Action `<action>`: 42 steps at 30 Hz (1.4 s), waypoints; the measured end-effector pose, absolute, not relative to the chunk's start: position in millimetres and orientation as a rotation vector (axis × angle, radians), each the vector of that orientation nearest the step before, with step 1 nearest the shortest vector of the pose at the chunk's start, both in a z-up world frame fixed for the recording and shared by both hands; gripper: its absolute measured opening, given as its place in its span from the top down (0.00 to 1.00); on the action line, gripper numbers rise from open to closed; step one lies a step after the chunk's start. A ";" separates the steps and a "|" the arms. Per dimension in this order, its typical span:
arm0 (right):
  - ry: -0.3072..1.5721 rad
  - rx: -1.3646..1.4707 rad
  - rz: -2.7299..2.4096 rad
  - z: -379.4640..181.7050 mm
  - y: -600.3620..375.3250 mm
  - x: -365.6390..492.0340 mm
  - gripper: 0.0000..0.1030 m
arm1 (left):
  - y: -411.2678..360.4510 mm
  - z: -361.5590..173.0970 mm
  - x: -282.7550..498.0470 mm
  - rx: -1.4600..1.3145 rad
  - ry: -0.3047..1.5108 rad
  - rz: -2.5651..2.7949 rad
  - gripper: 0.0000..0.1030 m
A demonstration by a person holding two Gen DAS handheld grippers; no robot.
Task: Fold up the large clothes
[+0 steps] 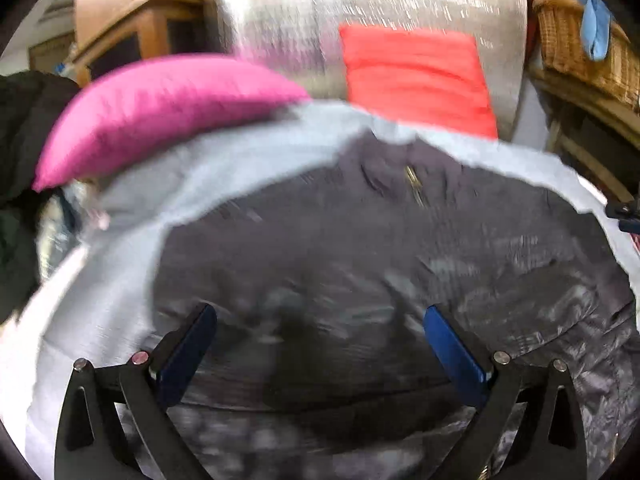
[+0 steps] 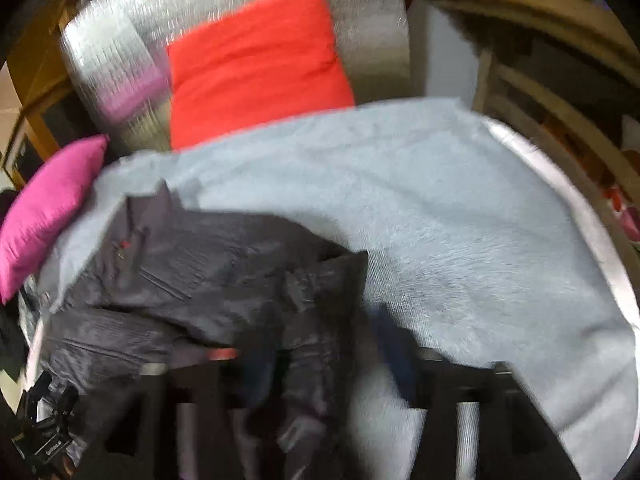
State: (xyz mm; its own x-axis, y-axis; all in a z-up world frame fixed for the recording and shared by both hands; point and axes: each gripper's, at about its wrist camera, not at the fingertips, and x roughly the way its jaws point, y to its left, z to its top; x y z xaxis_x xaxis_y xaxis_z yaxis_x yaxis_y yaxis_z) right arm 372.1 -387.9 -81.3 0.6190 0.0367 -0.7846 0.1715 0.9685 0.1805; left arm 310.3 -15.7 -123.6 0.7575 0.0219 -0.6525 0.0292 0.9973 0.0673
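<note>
Left claw (image 1: 320, 344) hangs released over the jacket (image 1: 380, 260); the right claw (image 2: 324, 344) straddles a fold, grip unclear. Pinch edges squarely, fold flat.

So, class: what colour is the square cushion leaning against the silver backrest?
Bright orange-red cushion, clearest in the right wrist view.
</note>
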 end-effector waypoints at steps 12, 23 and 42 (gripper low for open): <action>1.036 0.130 0.181 -121.7 -289.7 343.0 0.37 | 88.2 -167.8 329.2 -0.107 0.987 0.181 0.00; 0.942 0.086 0.205 -85.3 -285.8 308.5 0.24 | 100.8 -169.3 318.5 -0.029 0.964 0.310 0.00; 0.754 0.090 0.184 -3.9 -286.3 131.6 0.24 | 65.2 -41.9 153.6 -0.015 0.683 0.166 0.00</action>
